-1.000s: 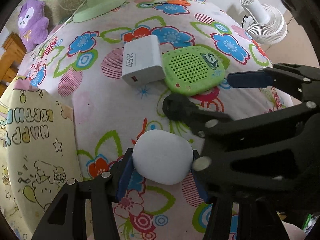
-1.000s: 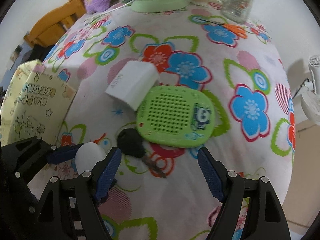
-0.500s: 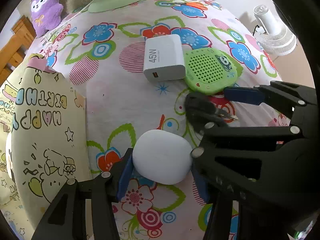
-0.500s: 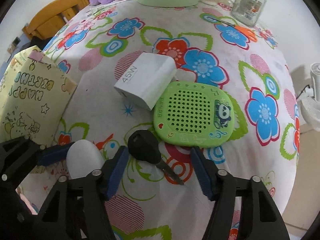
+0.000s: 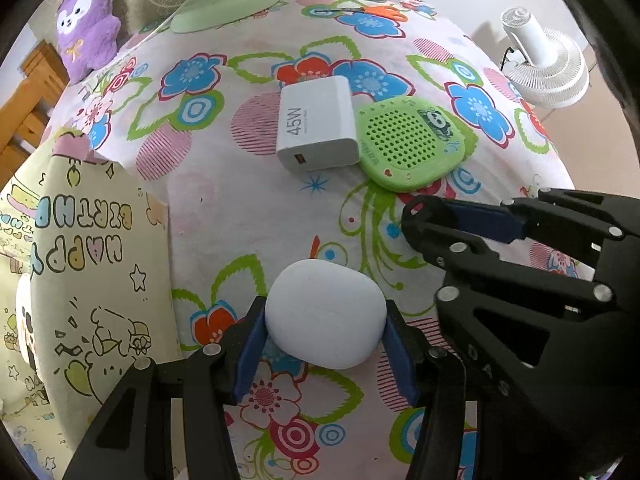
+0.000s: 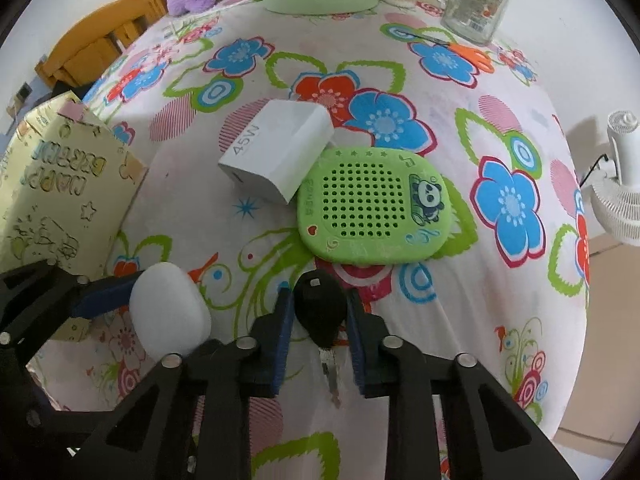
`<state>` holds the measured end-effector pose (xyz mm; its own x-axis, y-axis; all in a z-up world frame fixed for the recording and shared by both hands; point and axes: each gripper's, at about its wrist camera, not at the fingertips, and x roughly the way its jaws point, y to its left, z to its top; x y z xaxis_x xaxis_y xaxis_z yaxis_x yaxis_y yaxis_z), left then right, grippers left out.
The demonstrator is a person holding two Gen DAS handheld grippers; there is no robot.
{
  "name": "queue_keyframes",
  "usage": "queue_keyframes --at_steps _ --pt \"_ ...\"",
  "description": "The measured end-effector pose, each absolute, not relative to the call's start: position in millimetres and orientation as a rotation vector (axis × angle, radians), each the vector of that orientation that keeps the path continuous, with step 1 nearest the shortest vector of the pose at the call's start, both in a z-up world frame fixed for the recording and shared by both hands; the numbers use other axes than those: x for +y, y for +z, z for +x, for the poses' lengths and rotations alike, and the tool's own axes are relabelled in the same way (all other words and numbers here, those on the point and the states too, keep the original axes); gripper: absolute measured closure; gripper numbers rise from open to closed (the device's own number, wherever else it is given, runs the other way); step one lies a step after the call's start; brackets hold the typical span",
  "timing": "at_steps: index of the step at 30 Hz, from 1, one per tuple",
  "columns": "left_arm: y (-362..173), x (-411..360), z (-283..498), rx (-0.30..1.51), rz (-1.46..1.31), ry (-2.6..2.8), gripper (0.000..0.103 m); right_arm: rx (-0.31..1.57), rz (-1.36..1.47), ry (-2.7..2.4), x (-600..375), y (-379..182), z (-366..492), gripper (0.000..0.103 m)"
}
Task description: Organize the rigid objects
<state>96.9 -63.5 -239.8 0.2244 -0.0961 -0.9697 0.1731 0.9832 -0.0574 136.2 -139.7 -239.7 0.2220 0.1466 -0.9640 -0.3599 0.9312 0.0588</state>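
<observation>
My left gripper (image 5: 325,334) is shut on a white rounded case (image 5: 325,314), held just over the flowered tablecloth; the case also shows in the right wrist view (image 6: 170,314). My right gripper (image 6: 319,314) is shut on a black car key (image 6: 320,312), whose metal blade (image 6: 330,372) points back between the fingers. In the left wrist view the right gripper (image 5: 460,224) sits to the right of the case. A white 45W charger (image 5: 316,128) and a green panda speaker (image 5: 412,146) lie touching further out.
A yellow birthday gift bag (image 5: 80,264) stands at the table's left edge. At the far end are a green fan base (image 5: 228,4), a glass jar (image 6: 476,4), orange scissors (image 6: 468,54) and a purple plush (image 5: 86,32). A white fan (image 5: 544,68) stands off the right edge.
My right gripper has moved onto the black key and shut on it. My left gripper has drawn back a little with the white case still in it.
</observation>
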Motion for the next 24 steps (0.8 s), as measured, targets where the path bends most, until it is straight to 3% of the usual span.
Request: queue_keyframes --at_steps 13,21,24 --pt "-248 -74 94 1.345 0.079 -0.183 0.046 1.31 -0.147 0.352 -157 -238 127 0.083" --pt "-252 -81 94 1.348 0.081 -0.194 0.046 1.337 -0.114 0.349 -162 -243 128 0.074" --pt "-253 -80 93 1.346 0.079 -0.194 0.046 1.336 -0.109 0.35 -160 -244 129 0.065"
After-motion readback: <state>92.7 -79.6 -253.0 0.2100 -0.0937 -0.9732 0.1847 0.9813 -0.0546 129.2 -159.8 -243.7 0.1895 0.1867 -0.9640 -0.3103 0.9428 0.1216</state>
